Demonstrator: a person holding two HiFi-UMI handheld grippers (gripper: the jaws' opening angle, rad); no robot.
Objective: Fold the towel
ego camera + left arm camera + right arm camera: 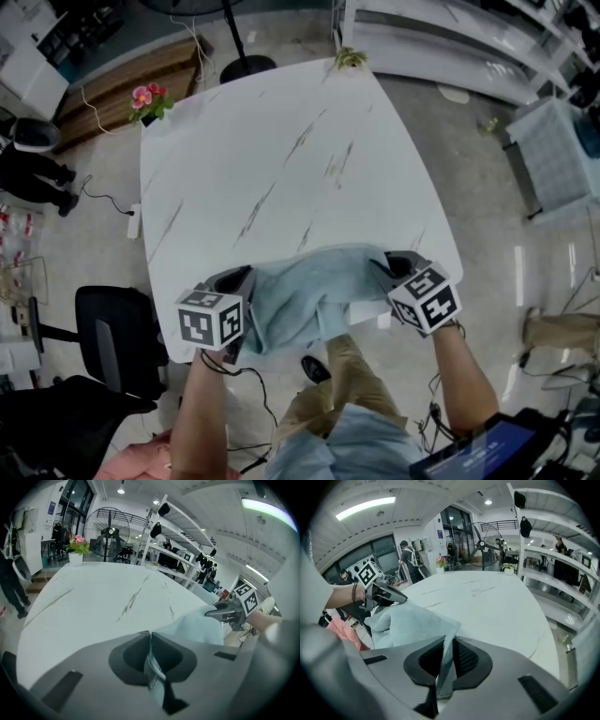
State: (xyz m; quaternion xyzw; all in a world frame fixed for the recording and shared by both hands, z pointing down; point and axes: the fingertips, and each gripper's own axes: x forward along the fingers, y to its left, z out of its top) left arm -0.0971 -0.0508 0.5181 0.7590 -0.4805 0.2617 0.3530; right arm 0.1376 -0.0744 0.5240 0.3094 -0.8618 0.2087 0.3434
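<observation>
Head view: we see one pale blue terry towel point(300, 292) bunched at the near edge of the white marble-pattern table point(281, 159). Part of it droops over that edge toward the person's lap.
Towel vs tools: it spans between the two grippers. The left gripper point(239, 279) is at its left end and the right gripper point(397, 265) at its right end, both at the near table edge.
Left gripper view: the grey jaws are pressed together on a thin fold of the towel's hem. The cloth runs down through the seam between the pads and out below.
Right gripper view: same on this side, jaws clamped on a towel edge with a flap hanging down between the pads. The rest of the towel heaps off toward the left gripper.
Towel shape: loose and crumpled, not flat. We cannot tell how many layers.
Count, task side: towels 1, grippers 2, tables 1.
Count, on the table: one white pot of pink flowers point(148, 101) at the far left corner and one small green plant point(350, 58) at the far edge. Both are well apart from the towel.
Count, around the table: one black office chair point(112, 330) on the floor to the left, and one black standing fan point(108, 527) beyond the far end.
</observation>
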